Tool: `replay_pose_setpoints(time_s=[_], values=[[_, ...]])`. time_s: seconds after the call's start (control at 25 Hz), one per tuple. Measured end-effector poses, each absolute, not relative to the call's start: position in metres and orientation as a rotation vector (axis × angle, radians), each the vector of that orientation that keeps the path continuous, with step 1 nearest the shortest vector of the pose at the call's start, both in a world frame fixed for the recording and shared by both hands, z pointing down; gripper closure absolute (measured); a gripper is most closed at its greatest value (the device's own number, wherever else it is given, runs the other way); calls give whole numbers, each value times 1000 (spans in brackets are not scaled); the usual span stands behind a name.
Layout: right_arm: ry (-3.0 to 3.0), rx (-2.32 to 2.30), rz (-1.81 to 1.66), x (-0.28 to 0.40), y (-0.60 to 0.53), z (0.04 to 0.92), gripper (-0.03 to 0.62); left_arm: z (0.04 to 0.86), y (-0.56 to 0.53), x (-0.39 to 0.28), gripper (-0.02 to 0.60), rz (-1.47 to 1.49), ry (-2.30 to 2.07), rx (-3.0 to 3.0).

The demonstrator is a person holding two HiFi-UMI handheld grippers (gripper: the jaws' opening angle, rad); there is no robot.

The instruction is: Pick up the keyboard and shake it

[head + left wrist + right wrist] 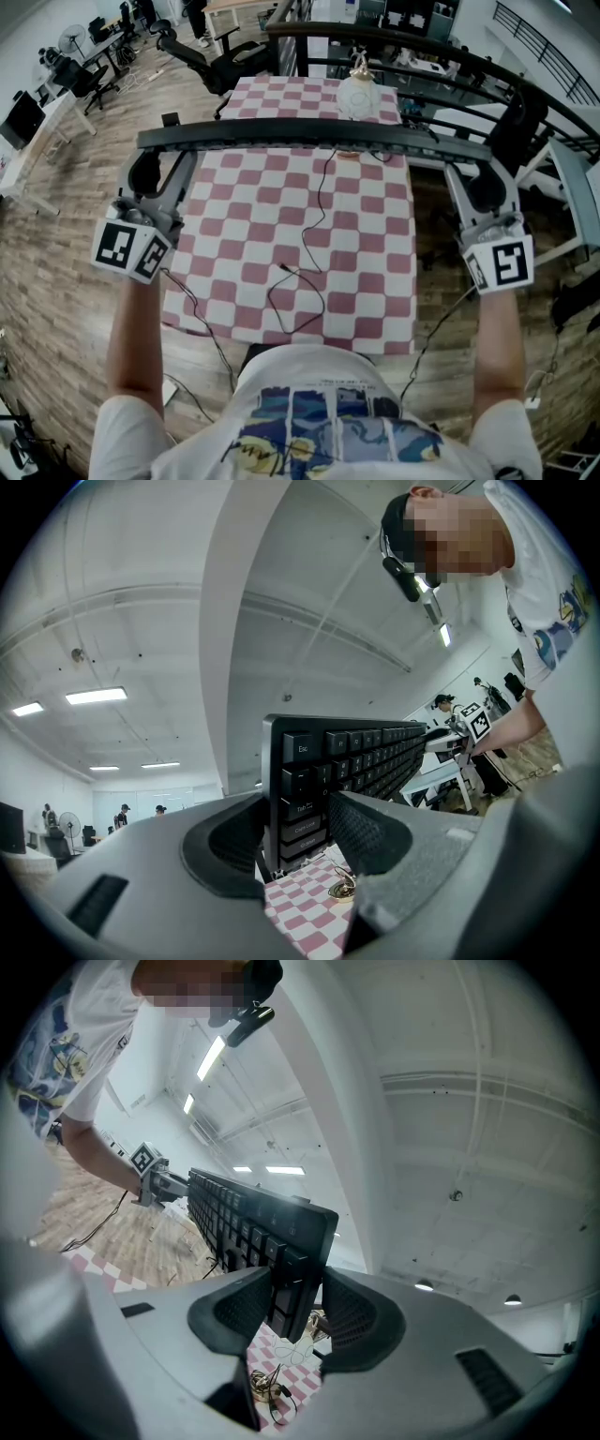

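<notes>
A black keyboard (309,134) is lifted off the table and held level, edge-on in the head view, with its keys facing me. My left gripper (145,178) is shut on its left end, and my right gripper (483,183) is shut on its right end. In the left gripper view the keyboard (347,757) stands between the two pads of the left gripper (295,822), at the Esc and Tab end. The right gripper view shows the keyboard (248,1218) pinched the same way at its other end by the right gripper (295,1312). Its thin black cable (305,272) hangs down onto the table.
Below the keyboard is a table with a pink and white checkered cloth (244,234). A white rounded ornament (358,94) stands at its far edge. Black office chairs (202,56) and desks stand beyond on the wooden floor. A white table (572,187) is to the right.
</notes>
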State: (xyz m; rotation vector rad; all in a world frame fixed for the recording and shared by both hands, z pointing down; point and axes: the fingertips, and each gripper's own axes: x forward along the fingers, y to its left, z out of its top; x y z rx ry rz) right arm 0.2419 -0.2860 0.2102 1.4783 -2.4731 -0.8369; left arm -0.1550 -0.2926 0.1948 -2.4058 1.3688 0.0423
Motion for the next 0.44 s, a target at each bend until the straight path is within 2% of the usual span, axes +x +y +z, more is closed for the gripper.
replay_pose_setpoints(time_s=[0.44], values=[[-2467,1487,-830,243,-285,211,427,194,-292,-155,374,43,1371,-2402]])
